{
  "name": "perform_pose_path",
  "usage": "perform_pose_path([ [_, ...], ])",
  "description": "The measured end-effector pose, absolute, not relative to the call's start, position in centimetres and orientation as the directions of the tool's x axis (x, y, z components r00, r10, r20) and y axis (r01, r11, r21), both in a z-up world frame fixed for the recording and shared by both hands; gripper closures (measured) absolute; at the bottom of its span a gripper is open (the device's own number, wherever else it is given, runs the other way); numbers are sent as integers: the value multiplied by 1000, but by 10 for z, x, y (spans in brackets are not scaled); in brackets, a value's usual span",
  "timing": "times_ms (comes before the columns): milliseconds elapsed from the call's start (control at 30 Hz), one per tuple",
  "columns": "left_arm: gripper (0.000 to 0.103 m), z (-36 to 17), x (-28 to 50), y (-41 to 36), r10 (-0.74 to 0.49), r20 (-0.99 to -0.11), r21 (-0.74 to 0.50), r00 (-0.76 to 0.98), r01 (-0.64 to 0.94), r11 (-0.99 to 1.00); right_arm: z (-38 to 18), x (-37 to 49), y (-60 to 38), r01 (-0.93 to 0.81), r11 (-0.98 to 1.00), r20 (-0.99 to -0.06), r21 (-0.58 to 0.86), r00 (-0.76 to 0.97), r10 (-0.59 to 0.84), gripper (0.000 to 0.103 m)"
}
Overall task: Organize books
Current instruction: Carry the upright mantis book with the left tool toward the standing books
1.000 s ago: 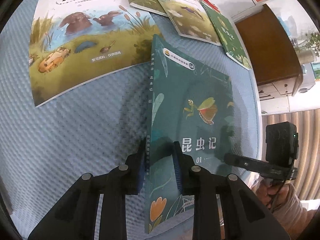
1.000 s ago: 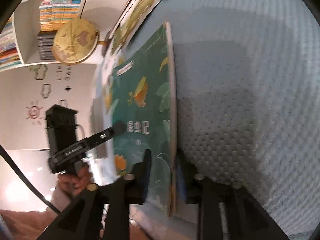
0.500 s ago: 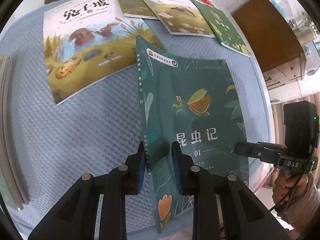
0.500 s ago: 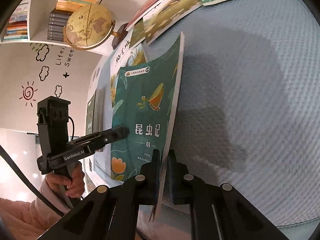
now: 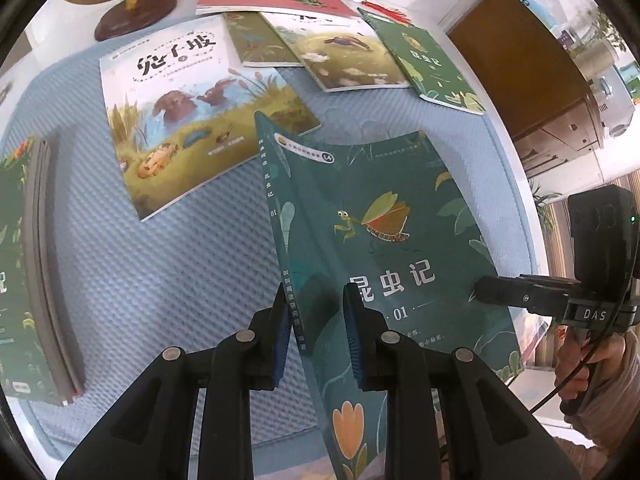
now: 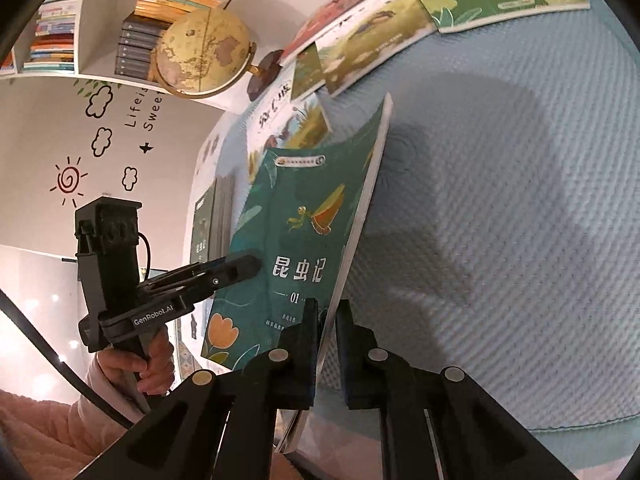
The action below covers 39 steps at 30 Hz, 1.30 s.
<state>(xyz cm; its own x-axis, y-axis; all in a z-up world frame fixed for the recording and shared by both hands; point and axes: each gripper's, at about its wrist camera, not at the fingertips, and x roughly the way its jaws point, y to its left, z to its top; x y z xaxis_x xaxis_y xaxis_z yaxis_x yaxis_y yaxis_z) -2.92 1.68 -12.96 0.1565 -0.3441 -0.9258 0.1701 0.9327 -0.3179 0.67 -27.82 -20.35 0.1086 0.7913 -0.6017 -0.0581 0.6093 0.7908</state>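
Left wrist view cuts off the dark-green insect-cover paperback at its bottom edge, held above the pale-blue textured mat; the left gripper clamps its spine, the right gripper its page edge. Five more picture books lie flat beyond, and a partly cropped stack sits left.

This looks like a child's room or reading corner at home. A white wall carries painted clouds, a sun and the words "Life is Sweet", and white shelves above it are packed with stacked books. Picture books lie spread over a light blue quilted mat, with a globe standing beside them.
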Motion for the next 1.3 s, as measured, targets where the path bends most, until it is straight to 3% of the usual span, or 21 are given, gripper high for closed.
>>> perform_pose_path([
  [1300, 82, -41, -34, 61, -324, -878, -288, 352, 153, 945, -99, 19, -251, -271, 571, -529, 775, 216, 821, 94],
])
